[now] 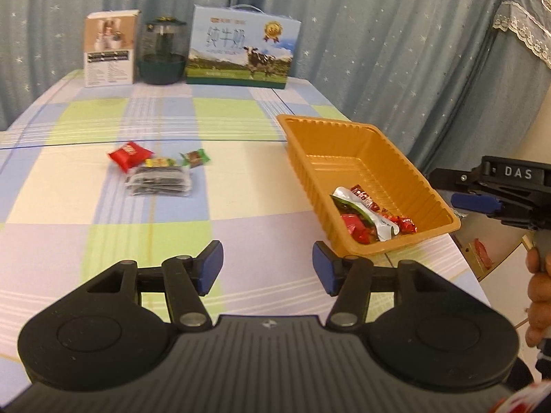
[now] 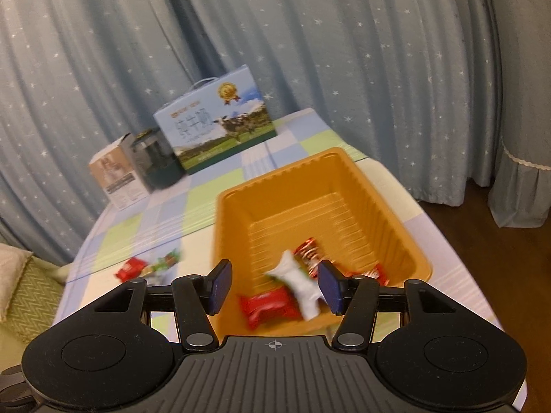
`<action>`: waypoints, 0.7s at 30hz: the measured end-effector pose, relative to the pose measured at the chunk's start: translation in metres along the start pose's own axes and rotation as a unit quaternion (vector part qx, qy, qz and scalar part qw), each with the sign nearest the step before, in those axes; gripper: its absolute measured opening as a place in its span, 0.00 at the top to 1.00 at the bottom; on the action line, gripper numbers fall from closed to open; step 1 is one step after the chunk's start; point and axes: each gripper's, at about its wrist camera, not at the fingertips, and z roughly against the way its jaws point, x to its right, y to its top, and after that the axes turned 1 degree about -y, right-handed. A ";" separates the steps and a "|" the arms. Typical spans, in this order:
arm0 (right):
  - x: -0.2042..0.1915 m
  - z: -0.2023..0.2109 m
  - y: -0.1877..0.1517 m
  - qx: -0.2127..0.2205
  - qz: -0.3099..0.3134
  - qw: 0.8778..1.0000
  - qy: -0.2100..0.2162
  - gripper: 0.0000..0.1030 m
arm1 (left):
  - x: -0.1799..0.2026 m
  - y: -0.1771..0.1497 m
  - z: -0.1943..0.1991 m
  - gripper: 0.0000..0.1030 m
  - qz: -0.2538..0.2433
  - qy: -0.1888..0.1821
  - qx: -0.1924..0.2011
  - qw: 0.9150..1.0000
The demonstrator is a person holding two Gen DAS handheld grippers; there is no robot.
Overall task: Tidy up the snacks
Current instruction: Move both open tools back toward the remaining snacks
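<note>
An orange plastic tray stands on the right of the table and holds several wrapped snacks, among them a white-and-green packet and red packets. Loose snacks lie mid-table: a red packet, a green candy, a yellow-green bar and a clear dark pack. My left gripper is open and empty above the near table. My right gripper is open and empty above the tray's near end; it also shows in the left wrist view.
A checked cloth covers the table. At the far edge stand a white-brown box, a dark green jar and a blue milk carton. Blue starred curtains hang behind. The table's right edge is close beside the tray.
</note>
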 end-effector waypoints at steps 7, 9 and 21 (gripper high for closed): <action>-0.037 0.019 -0.019 0.000 0.009 1.000 0.016 0.44 | -0.019 -0.009 0.036 0.45 0.003 0.018 0.011 1.000; -0.046 0.022 -0.024 -0.002 0.012 1.000 0.023 0.43 | -0.027 -0.011 0.044 0.44 0.008 0.023 0.015 1.000; -0.083 0.022 -0.052 -0.026 0.042 0.998 0.036 0.40 | -0.066 -0.019 0.072 0.40 0.025 0.055 0.021 0.998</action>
